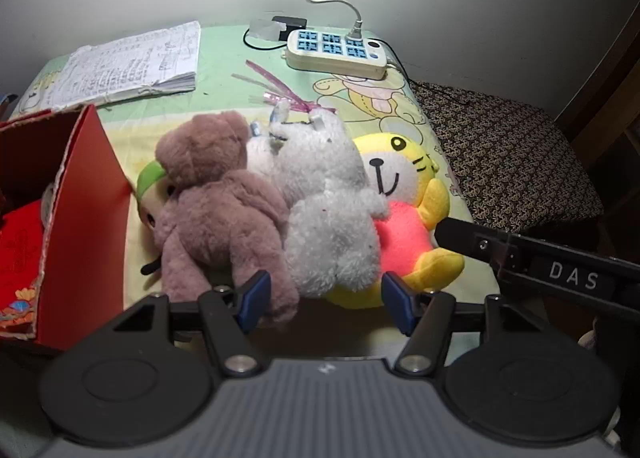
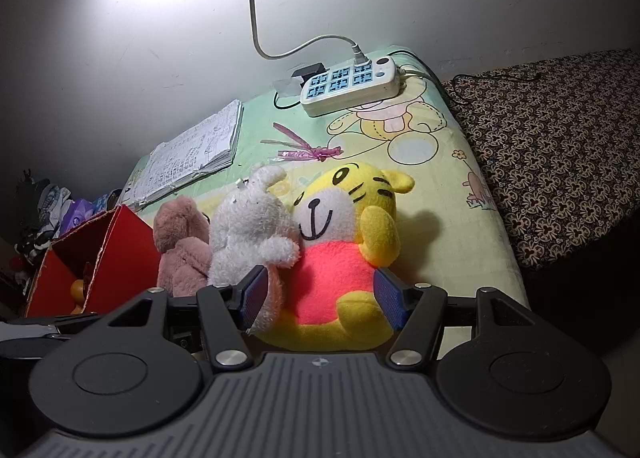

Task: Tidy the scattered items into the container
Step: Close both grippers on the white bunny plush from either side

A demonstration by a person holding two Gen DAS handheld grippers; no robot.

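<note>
Left gripper (image 1: 324, 300): fingers spread wide, blue pads at 6 o'clock of the left wrist view, flanking the lower edges of the brown and white toys; nothing pinched.
Right gripper (image 2: 320, 298): fingers spread on either side of the tiger's pink belly and yellow foot; whether the pads touch the plush cannot be told.
Brown plush bear (image 1: 216, 210): lies face down, just beside the box wall, touching the white toy.
White plush toy (image 1: 320, 198): middle of the row, pressed between bear and tiger.
Yellow plush tiger (image 2: 340, 242): face up, at the 3 o'clock end of the row.
Green-capped toy (image 1: 150, 186): mostly hidden under the bear.
Red cardboard box (image 1: 84, 218): open, at 9 o'clock, holding red items.
Pink ribbon (image 2: 308, 150): on the cloth beyond the toys.
Notebook (image 1: 132, 62): at 11 o'clock, near the wall.
Power strip (image 1: 336, 52): at 12 o'clock, one white plug inserted.
Cartoon-print cloth (image 2: 460, 218): covers the table.
</note>
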